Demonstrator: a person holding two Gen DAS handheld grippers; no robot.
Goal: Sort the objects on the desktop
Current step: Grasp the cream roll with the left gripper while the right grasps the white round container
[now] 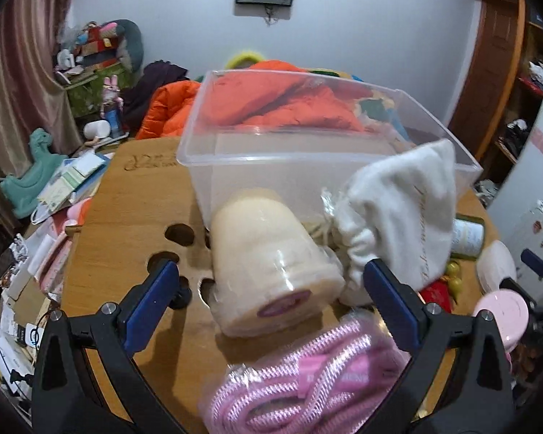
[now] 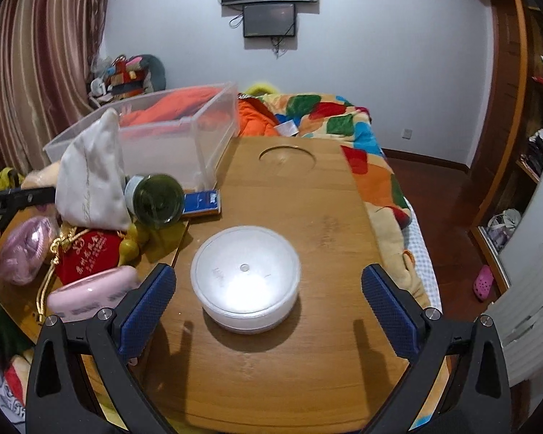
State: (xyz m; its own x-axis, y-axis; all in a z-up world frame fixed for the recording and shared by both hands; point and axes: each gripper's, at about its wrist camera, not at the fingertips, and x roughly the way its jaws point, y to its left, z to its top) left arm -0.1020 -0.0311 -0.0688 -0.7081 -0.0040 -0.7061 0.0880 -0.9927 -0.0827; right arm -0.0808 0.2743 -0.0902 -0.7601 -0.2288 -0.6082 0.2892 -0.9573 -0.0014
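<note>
In the left wrist view my left gripper (image 1: 269,289) is open around a cream roll (image 1: 271,260) lying on the wooden table (image 1: 126,217); its pads do not touch it. A white drawstring pouch (image 1: 402,217) leans just right of the roll, against the clear plastic bin (image 1: 307,137). A pink packet (image 1: 307,372) lies below the jaws. In the right wrist view my right gripper (image 2: 268,303) is open around a white round lidded container (image 2: 246,275), apart from it. The pouch also shows in the right wrist view (image 2: 90,177).
Left of the container lie a green bottle (image 2: 159,199), a red pouch (image 2: 87,253), a pink case (image 2: 90,293), a blue box (image 2: 201,202) and the clear bin (image 2: 184,126). A round recess (image 2: 287,157) marks the far table. A bed with a colourful quilt (image 2: 344,123) is behind.
</note>
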